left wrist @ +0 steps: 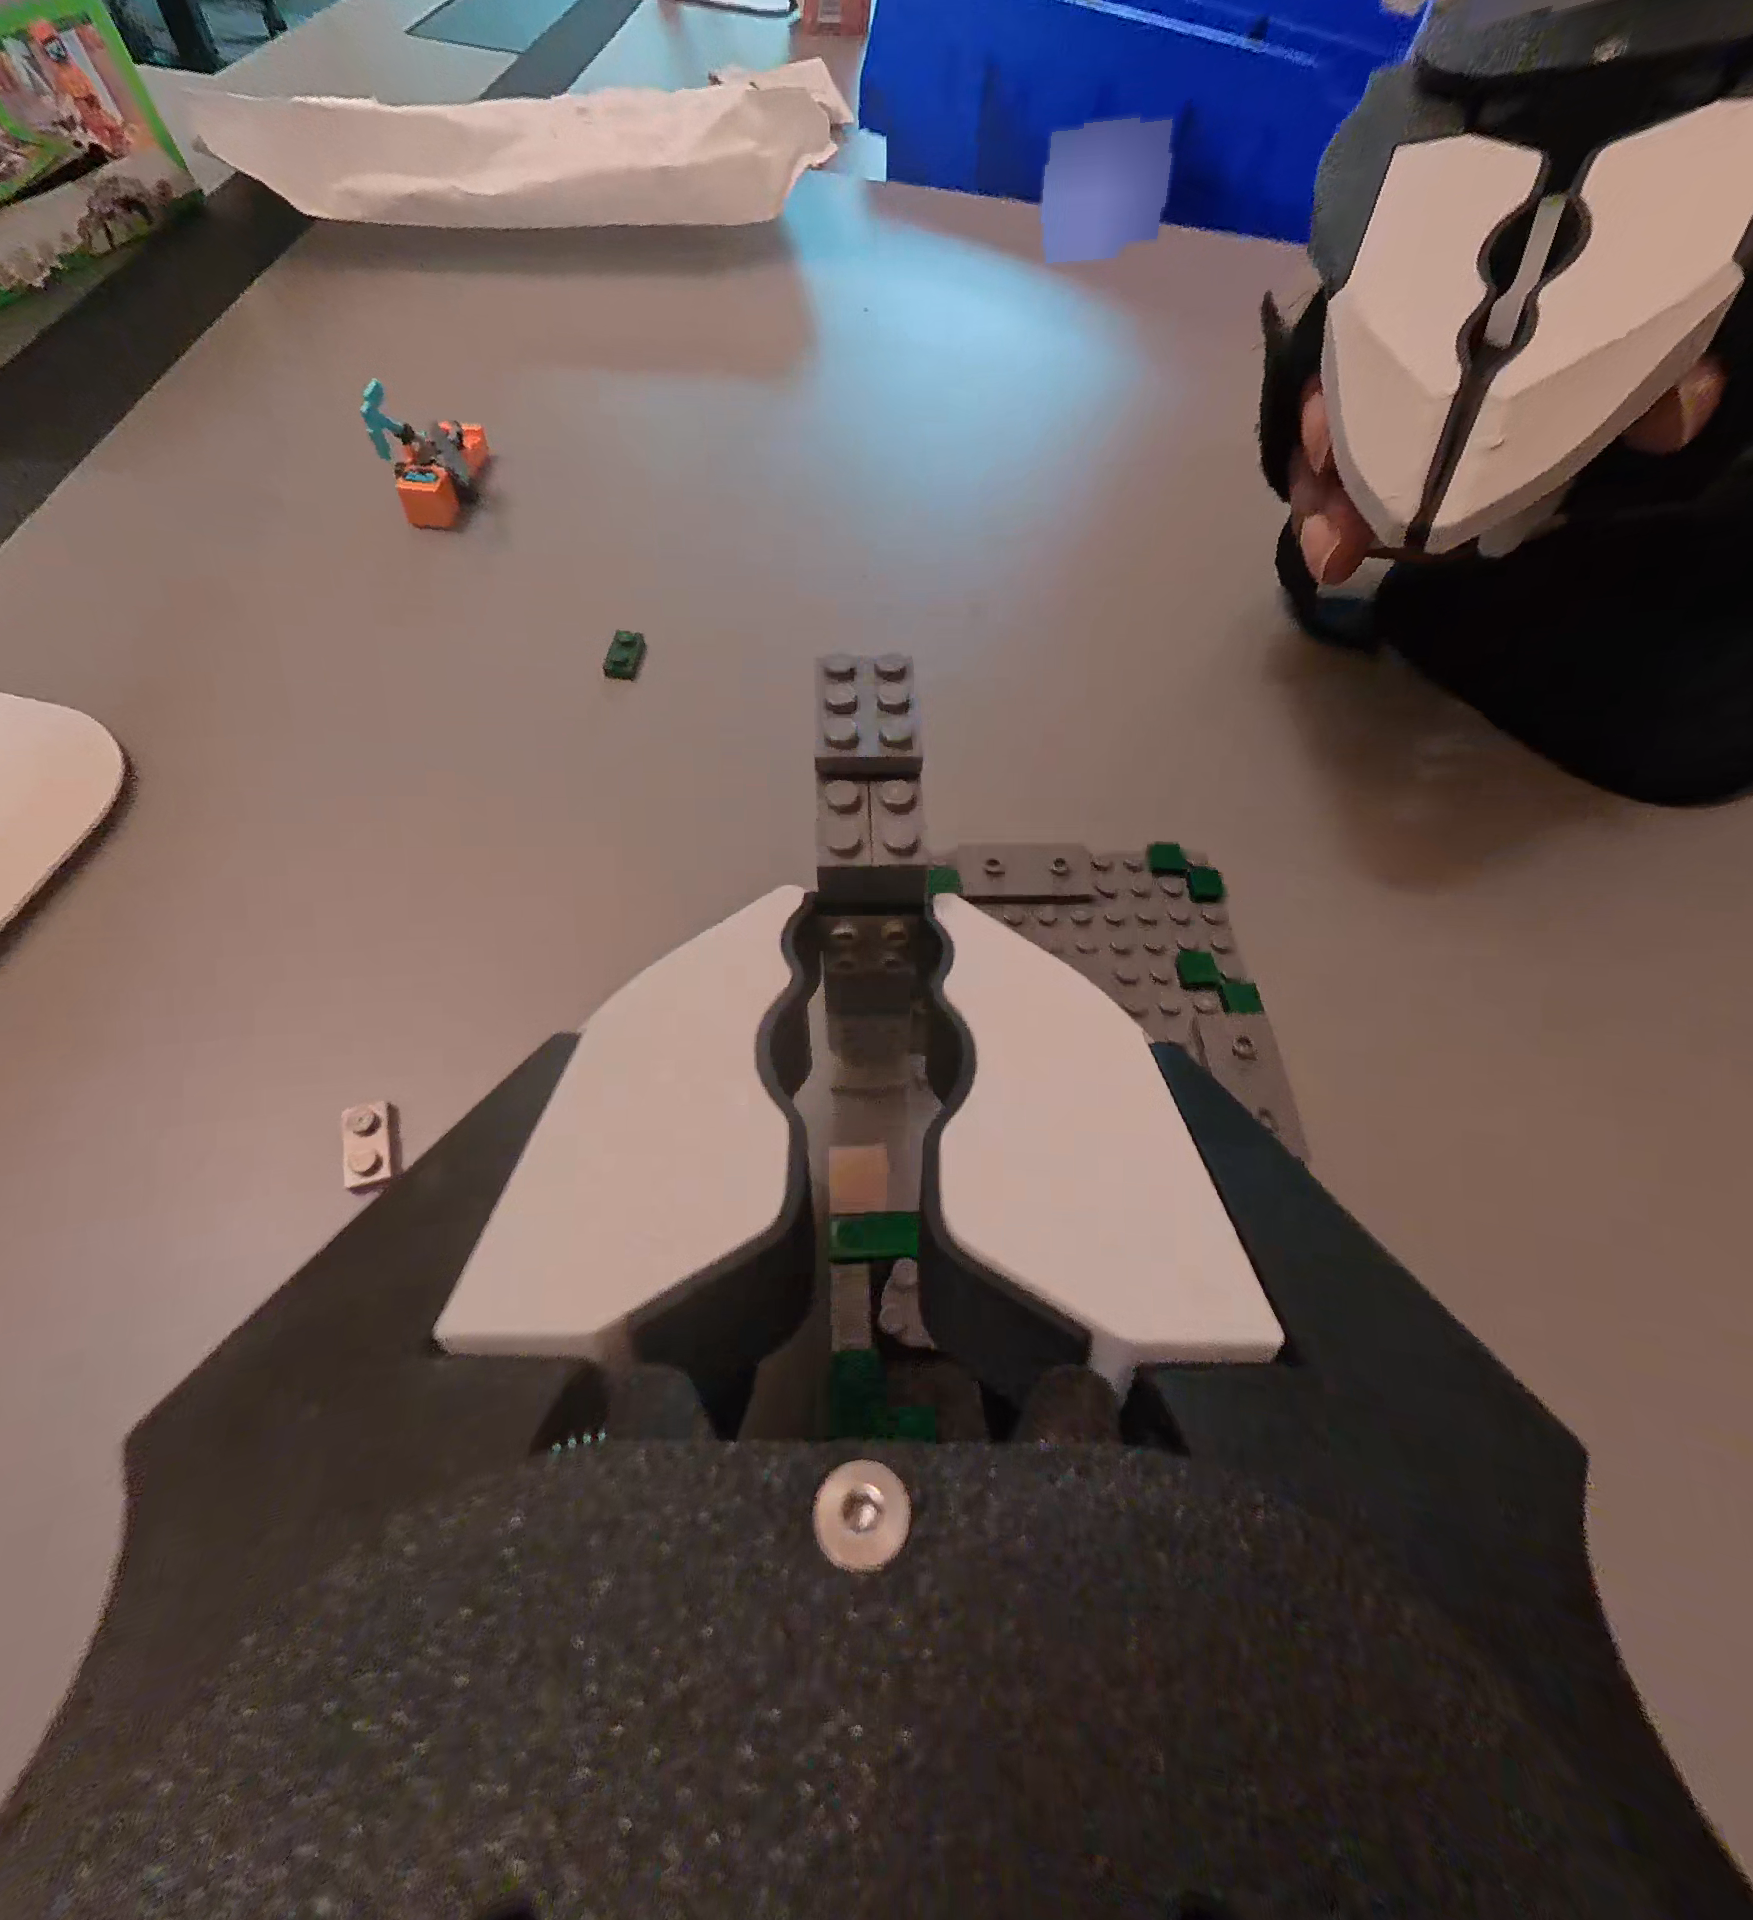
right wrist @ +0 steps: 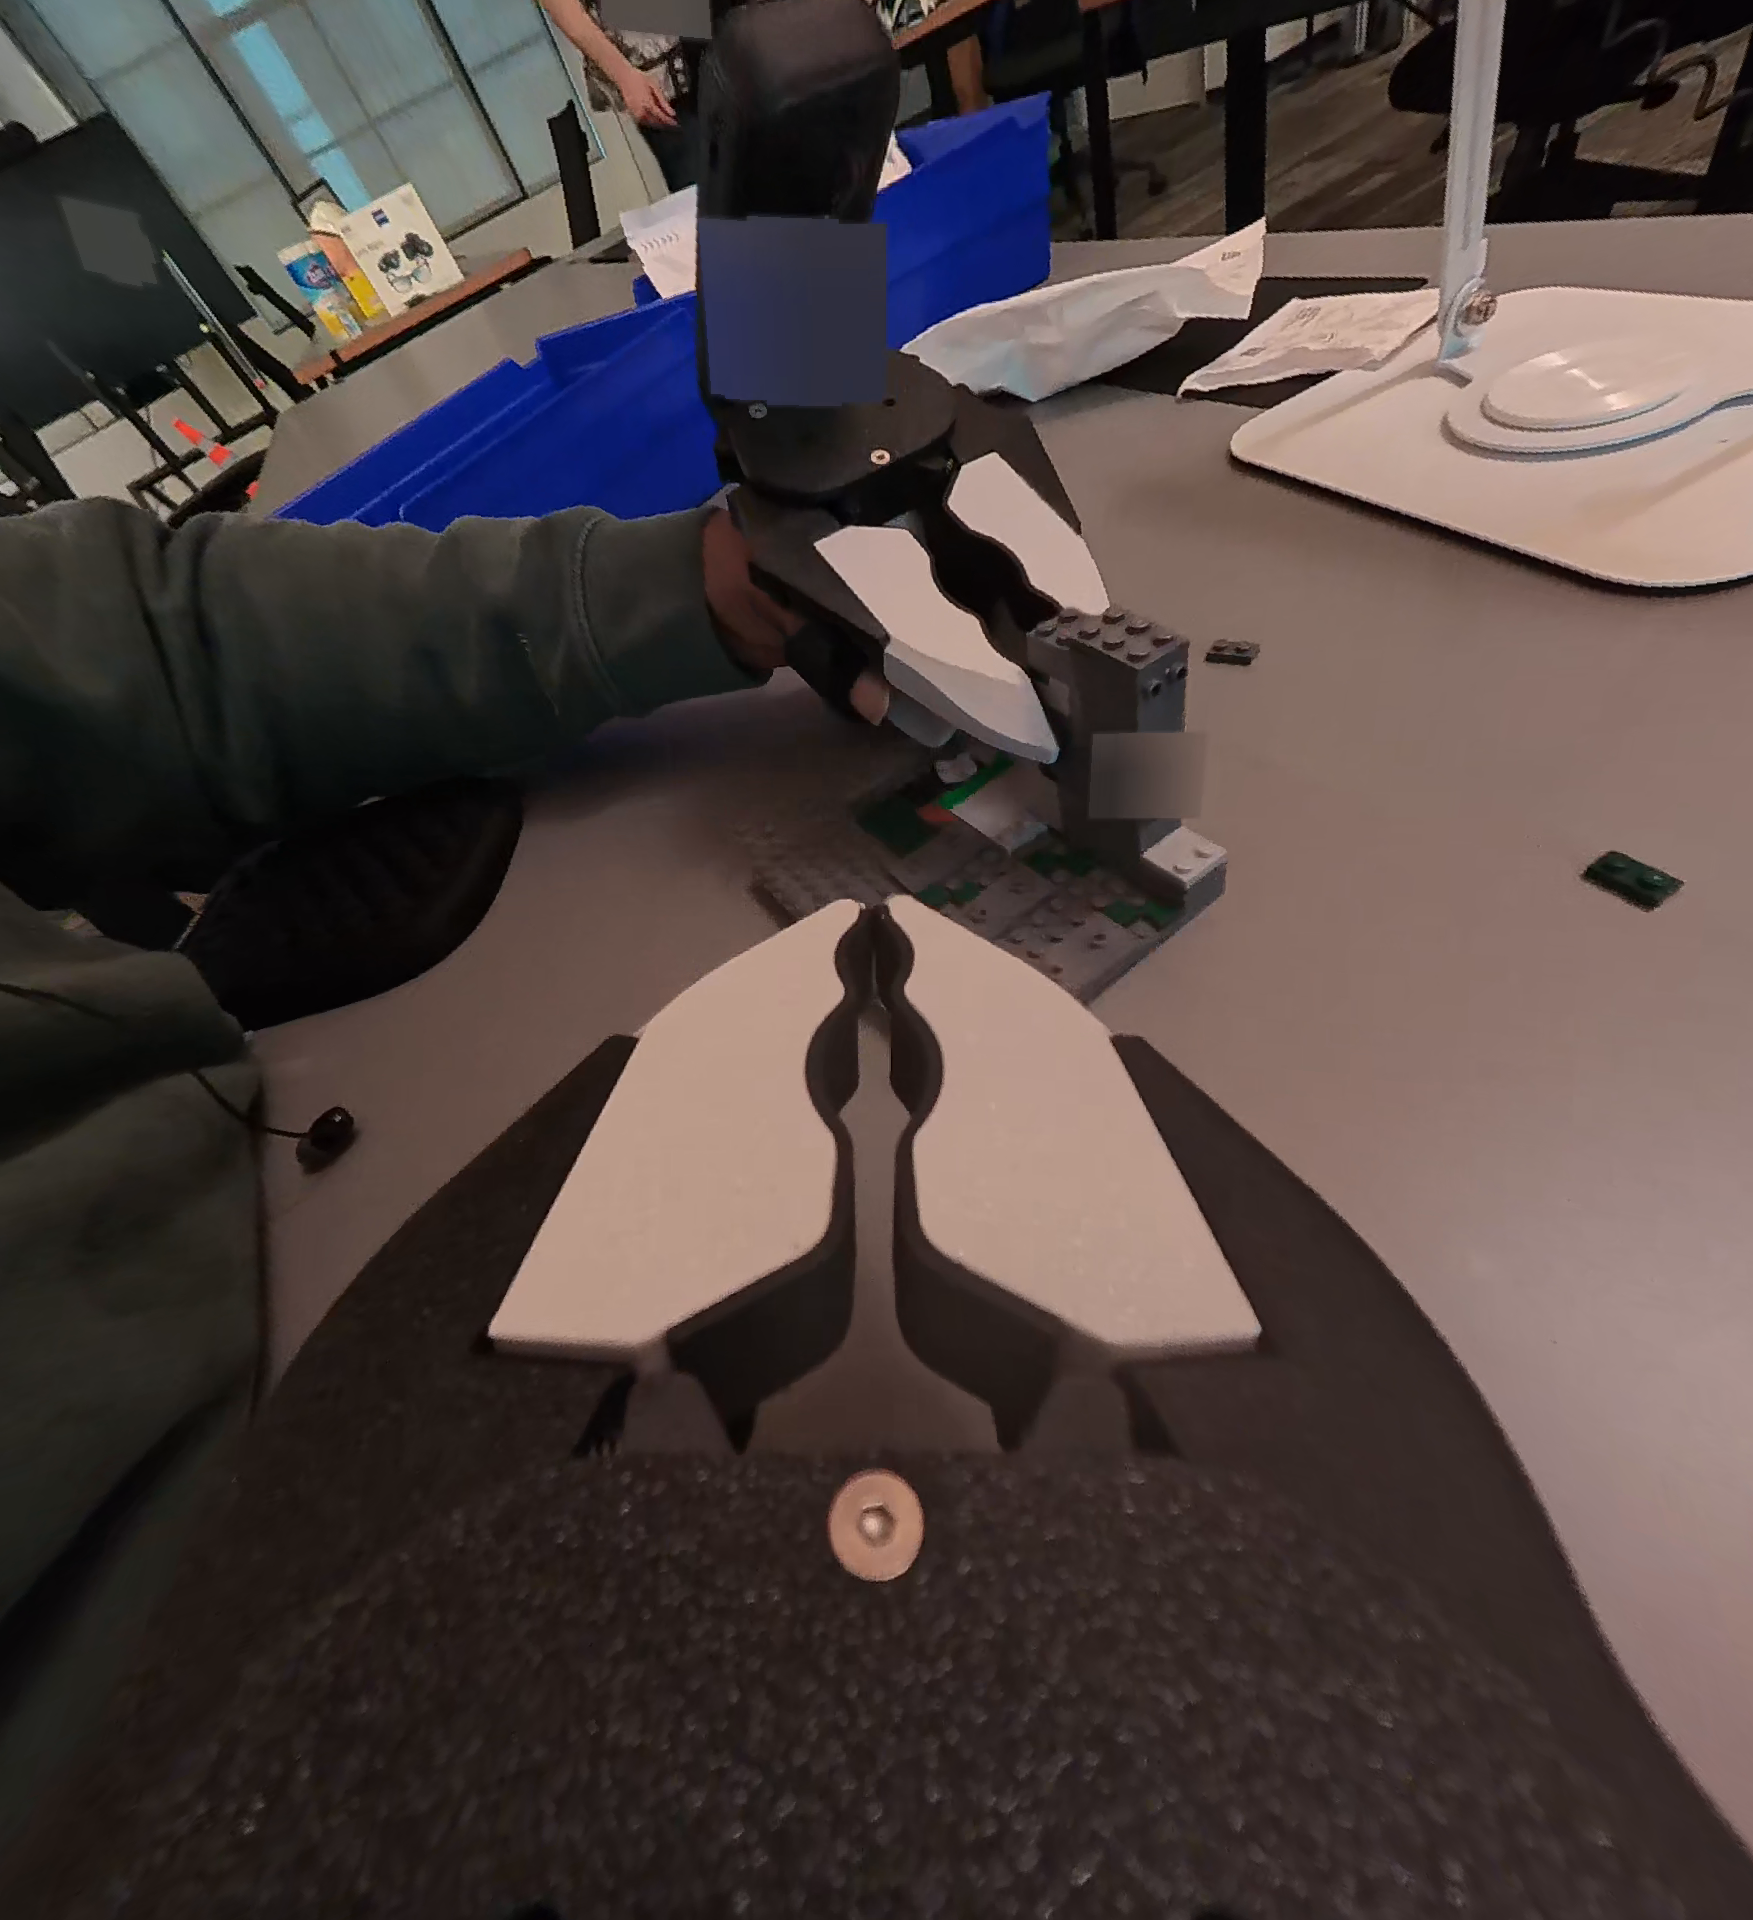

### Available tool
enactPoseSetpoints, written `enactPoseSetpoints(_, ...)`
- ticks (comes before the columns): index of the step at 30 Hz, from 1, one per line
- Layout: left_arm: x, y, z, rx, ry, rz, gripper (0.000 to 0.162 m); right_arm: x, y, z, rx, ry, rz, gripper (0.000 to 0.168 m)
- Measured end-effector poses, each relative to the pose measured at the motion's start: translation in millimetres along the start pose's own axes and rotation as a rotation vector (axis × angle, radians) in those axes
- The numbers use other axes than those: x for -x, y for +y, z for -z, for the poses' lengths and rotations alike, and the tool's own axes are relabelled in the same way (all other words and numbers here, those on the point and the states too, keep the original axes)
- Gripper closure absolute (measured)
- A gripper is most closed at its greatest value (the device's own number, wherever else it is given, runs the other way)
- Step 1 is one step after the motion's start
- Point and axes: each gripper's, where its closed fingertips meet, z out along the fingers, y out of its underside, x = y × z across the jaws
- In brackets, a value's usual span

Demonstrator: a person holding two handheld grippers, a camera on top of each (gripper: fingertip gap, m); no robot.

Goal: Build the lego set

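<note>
Grey tower [left wrist: 870,769] stands at the baseplate's [left wrist: 1142,935] corner on the counter [left wrist: 643,831], clamped by the left tongs [left wrist: 870,904], probably to steady it for pressing. Right tongs [right wrist: 874,914] hover near the baseplate, closed and empty.

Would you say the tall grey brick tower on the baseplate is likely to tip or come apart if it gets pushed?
Probably top-heavy: the tower is tall and narrow. The left gripper clamps it, which should steady it. Its stacked bricks might separate under a sideways push; the baseplate looks light enough to slide.
</note>
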Motion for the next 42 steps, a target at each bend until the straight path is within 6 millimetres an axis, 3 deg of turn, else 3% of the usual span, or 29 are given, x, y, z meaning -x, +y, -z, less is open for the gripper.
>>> enactPoseSetpoints(5, 1, 1, 2, 0.004, -0.009, -0.018, 0.144, 1, -2, -11, 0.015, -0.013, 0.005, 0.168)
enactPoseSetpoints(10, 4, -6, 16, -0.028, -0.055, 0.007, 0.130, 1, -2, -14, 0.014, -0.017, 0.017, 0.167)
enactPoseSetpoints(16, 0, -17, 39, -0.091, -0.177, 0.033, 0.135, -5, -2, -16, -0.003, -0.007, 0.018, 0.165)
enactPoseSetpoints(22, -15, -19, 47, -0.077, -0.279, 0.060, 0.137, -14, -11, -25, 0.058, 0.020, 0.127, 0.162)
enactPoseSetpoints(27, -18, -12, 45, -0.002, -0.395, 0.011, 0.136, -38, -36, -34, 0.178, -0.003, 0.288, 0.162)
enactPoseSetpoints(31, -9, -11, 31, 0.031, -0.401, 0.018, 0.132, -53, -49, -50, 0.370, -0.155, 0.323, 0.159)
enactPoseSetpoints(36, 3, -13, 17, 0.036, -0.367, 0.012, 0.129, -59, -46, -73, 0.576, -0.349, 0.280, 0.153)
enactPoseSetpoints(42, 5, -8, 4, 0.049, -0.288, -0.019, 0.133, -61, -33, -81, 0.717, -0.504, 0.183, 0.147)
